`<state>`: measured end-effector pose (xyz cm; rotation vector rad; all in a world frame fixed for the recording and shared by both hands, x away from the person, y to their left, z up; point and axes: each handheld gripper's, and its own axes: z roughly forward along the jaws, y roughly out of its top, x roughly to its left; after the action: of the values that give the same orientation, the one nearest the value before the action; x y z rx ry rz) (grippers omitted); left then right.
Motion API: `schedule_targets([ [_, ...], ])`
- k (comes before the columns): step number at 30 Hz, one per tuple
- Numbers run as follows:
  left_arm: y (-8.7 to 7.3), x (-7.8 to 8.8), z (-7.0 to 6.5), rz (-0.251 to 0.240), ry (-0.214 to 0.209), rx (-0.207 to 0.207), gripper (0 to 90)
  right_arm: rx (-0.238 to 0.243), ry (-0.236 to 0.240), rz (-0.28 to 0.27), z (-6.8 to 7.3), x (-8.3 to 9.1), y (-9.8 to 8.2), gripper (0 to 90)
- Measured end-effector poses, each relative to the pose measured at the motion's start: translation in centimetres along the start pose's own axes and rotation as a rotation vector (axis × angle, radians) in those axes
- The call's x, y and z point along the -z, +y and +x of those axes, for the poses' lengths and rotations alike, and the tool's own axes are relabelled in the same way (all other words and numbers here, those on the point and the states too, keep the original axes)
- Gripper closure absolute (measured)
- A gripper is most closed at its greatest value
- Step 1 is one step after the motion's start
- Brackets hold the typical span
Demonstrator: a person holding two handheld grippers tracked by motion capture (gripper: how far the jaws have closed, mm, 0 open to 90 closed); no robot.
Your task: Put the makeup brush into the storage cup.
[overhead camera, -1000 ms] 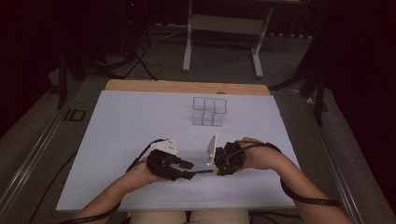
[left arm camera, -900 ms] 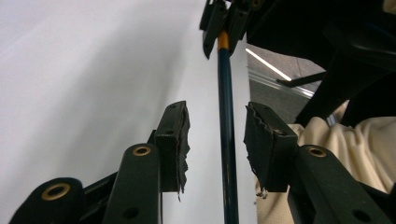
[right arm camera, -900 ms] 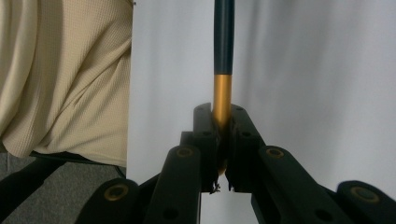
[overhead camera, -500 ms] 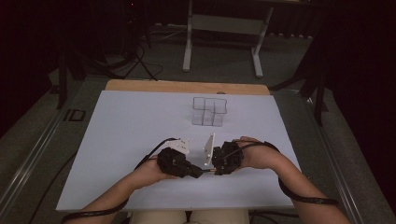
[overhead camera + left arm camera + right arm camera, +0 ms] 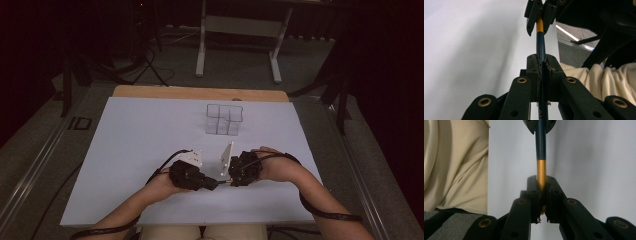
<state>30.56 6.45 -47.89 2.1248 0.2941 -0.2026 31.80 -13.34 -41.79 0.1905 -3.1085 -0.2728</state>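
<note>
A thin pen with a dark blue barrel (image 5: 540, 46) and a gold end (image 5: 541, 170) spans the gap between my two grippers, just above the white table (image 5: 150, 130) near its front edge. My left gripper (image 5: 541, 65) is shut on the blue barrel. My right gripper (image 5: 541, 187) is shut on the gold end. In the high view the left gripper (image 5: 210, 184) and the right gripper (image 5: 230, 180) meet tip to tip, and the pen is nearly hidden between them. Each gripper view shows the other gripper's jaws at the top, clamped on the same pen.
A clear plastic block of small open cubes (image 5: 224, 119) stands toward the back middle of the table. The person's cream clothing (image 5: 454, 165) lies at the table's front edge. A metal stand (image 5: 240, 30) and cables are on the dark floor beyond.
My left hand has shifted a little to the right, bringing its gripper up against the right one. The right hand has stayed where it was.
</note>
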Motion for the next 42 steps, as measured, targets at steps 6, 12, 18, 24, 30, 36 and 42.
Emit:
schedule_targets([
  [6, -0.3, 0.4, 0.0, -0.056, 0.023, 0.004, 84.8, -0.038, -0.027, -0.066, -0.2, 0.7, -0.6, 78.6],
  [12, -0.7, 0.8, 0.0, -0.077, 0.044, 0.000, 84.8, -0.088, -0.036, -0.150, -0.4, 1.5, -1.4, 73.8],
  [18, -1.3, 1.5, 0.3, -0.134, 0.046, 0.024, 85.0, -0.145, -0.045, -0.280, -0.6, 2.3, -2.6, 69.6],
  [24, -1.5, 1.9, 0.2, -0.169, 0.044, 0.023, 85.0, -0.179, -0.050, -0.340, -0.3, 2.8, -3.0, 68.1],
  [30, -1.5, 2.0, 0.1, -0.191, 0.044, 0.014, 85.0, -0.209, -0.037, -0.386, -0.3, 3.0, -3.2, 68.5],
  [36, -1.6, 2.1, 0.1, -0.202, 0.044, -0.012, 85.0, -0.204, -0.029, -0.389, -0.5, 3.0, -3.1, 76.9],
  [42, -1.6, 2.1, 0.1, -0.213, 0.036, -0.018, 85.0, -0.201, -0.015, -0.393, -0.7, 3.0, -3.1, 78.2],
])
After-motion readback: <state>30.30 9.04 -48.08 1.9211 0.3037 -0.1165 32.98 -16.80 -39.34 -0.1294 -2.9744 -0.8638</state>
